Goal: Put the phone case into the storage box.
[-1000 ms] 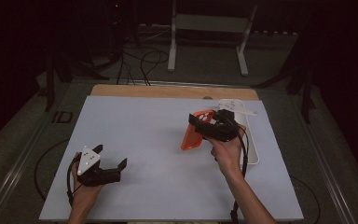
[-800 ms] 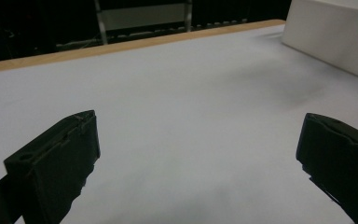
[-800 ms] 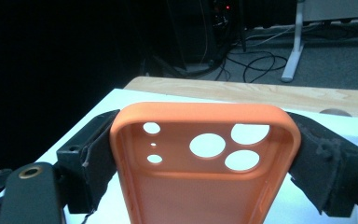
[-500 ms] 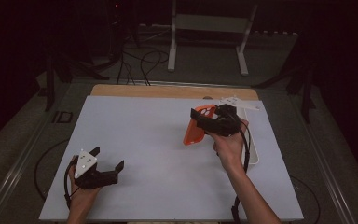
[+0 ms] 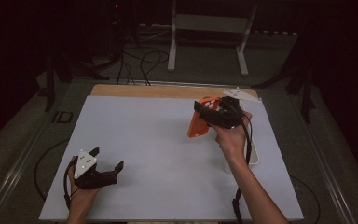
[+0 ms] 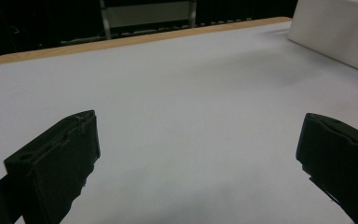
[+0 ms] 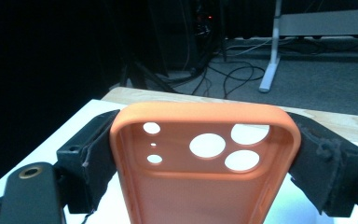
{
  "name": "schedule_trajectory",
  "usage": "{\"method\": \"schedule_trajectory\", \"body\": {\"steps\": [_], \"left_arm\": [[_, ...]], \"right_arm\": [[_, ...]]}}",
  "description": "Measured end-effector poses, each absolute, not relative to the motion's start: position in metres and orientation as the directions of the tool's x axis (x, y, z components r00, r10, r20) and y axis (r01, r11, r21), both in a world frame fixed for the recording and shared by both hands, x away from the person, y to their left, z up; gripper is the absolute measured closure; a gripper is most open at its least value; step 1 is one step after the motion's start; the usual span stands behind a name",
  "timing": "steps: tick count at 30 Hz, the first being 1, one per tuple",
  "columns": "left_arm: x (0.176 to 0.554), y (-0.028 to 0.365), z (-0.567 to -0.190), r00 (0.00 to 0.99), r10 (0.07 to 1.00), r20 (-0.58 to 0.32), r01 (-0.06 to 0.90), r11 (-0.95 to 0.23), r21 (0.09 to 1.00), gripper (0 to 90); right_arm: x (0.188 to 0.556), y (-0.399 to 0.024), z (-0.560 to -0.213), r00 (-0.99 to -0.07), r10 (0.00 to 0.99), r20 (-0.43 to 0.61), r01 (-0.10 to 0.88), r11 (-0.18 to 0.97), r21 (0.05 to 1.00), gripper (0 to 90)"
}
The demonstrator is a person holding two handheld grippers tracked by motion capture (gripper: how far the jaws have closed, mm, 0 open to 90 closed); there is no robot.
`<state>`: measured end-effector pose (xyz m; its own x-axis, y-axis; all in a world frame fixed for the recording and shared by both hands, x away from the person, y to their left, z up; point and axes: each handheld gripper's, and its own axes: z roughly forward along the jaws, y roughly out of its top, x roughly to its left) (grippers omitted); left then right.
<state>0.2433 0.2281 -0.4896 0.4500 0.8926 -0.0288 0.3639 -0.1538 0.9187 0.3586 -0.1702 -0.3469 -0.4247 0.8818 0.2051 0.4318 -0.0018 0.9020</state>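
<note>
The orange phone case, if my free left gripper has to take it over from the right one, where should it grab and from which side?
Probably the lower half of the orange phone case, coming in from the table's left side. The right gripper is shut across its camera-hole end, jaws pressing both long edges, so the end hanging toward the table is free. The left gripper is open and could clamp those same long edges.

Orange phone case [image 7: 205, 186], black gripper [image 7: 205, 154], white table [image 5: 158, 144]

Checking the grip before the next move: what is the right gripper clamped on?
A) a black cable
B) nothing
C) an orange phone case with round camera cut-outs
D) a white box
C: the right gripper has its jaws pressed against both sides of the orange phone case.
</note>
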Motion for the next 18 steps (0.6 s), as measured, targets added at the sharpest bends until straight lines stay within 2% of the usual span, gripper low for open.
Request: {"method": "schedule_trajectory", "body": {"steps": [18], "left_arm": [[0.244, 0.227, -0.491, 0.451, 0.892, -0.024, 0.371, -0.163, 0.914, 0.3]], "right_arm": [[0.378, -0.184, -0.342, -0.358, 0.915, 0.183, 0.431, -0.012, 0.902, 15.8]]}}
